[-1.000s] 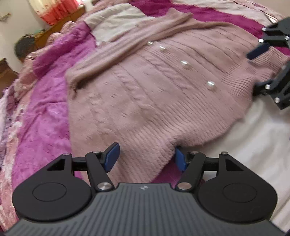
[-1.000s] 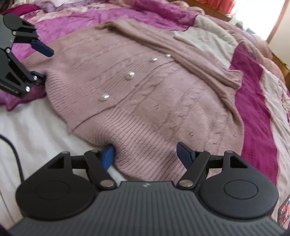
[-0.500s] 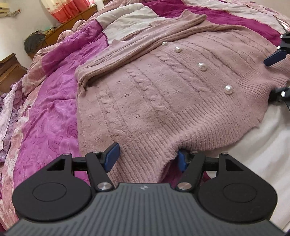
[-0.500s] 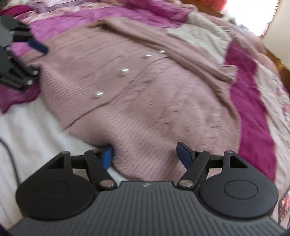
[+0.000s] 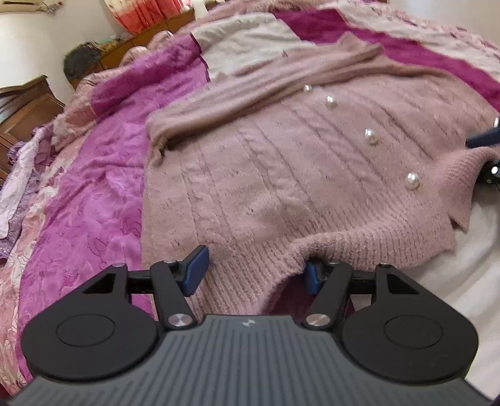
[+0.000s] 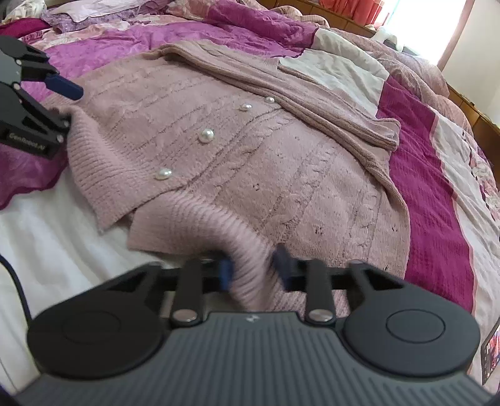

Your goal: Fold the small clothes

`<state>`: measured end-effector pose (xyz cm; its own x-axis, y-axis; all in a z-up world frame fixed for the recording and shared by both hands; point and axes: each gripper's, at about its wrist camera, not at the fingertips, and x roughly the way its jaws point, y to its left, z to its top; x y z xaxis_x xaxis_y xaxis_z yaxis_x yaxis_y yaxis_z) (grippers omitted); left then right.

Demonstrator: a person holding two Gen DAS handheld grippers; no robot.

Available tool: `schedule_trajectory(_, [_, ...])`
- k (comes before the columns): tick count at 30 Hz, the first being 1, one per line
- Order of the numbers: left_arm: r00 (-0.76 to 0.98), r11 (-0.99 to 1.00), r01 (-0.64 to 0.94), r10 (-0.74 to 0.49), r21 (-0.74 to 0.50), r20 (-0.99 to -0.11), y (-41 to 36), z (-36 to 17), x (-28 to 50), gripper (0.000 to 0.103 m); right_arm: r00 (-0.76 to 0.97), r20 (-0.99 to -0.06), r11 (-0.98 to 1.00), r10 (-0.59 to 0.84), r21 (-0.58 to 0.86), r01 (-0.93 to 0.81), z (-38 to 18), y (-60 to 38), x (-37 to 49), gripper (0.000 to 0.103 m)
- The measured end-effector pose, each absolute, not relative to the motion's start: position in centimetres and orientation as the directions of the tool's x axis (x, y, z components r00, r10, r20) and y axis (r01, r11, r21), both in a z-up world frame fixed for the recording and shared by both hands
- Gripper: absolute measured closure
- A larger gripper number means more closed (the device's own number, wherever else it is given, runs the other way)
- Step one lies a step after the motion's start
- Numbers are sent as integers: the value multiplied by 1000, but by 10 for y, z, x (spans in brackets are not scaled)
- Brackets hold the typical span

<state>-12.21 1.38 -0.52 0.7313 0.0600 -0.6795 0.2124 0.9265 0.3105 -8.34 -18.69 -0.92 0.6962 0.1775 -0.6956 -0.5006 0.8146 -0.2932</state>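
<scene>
**Tongs at the cardigan's hem, right pair pinched on the knit**

The right tongs [image 6: 254, 274] have just been closing, and their blue pads now squeeze a raised, bunched fold of the ribbed hem of the pink cardigan [image 6: 250, 150]; that fold sits at six o'clock in the right wrist view, somewhat blurred. The left tongs [image 5: 253, 274] have also been closing, yet their pads stand apart: the hem lies between them, humped up over the right-hand pad [image 5: 312, 276], while the left-hand pad [image 5: 195, 270] rests at the knit's edge without a clear squeeze.

The cardigan lies face up, spread flat across the bed, its hem nearest both cameras and its neckline towards twelve o'clock. Four pearl buttons [image 6: 207, 136] run in a line up its front. One sleeve [image 5: 265, 93] is folded across the chest, reaching from one o'clock to nine o'clock in the left wrist view.

Under the garment, a magenta and pink patterned bedspread [image 5: 93, 203] covers the bed at nine o'clock, and a white sheet [image 6: 53, 234] shows near the hem at eight o'clock in the right wrist view. Dark wooden furniture [image 5: 25, 109] stands at ten o'clock, with red-orange curtains [image 5: 140, 15] at eleven o'clock.
</scene>
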Motion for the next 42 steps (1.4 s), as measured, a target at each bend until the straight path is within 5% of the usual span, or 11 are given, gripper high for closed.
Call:
schedule_trajectory(6, [768, 912, 269, -10, 309, -640, 3, 1, -133, 92, 727, -662, 811, 184, -316, -493, 0, -183, -87, 89])
schedule_trajectory(27, [894, 948, 154, -14, 278, -449, 8, 74, -105, 97, 876, -437, 854, 204, -358, -377, 64, -182, -52, 91])
schedule_trajectory(42, [956, 954, 77, 12, 290, -294, 7, 142, 25, 97, 931, -315, 844, 182, -436, -313, 119, -161, 72, 91])
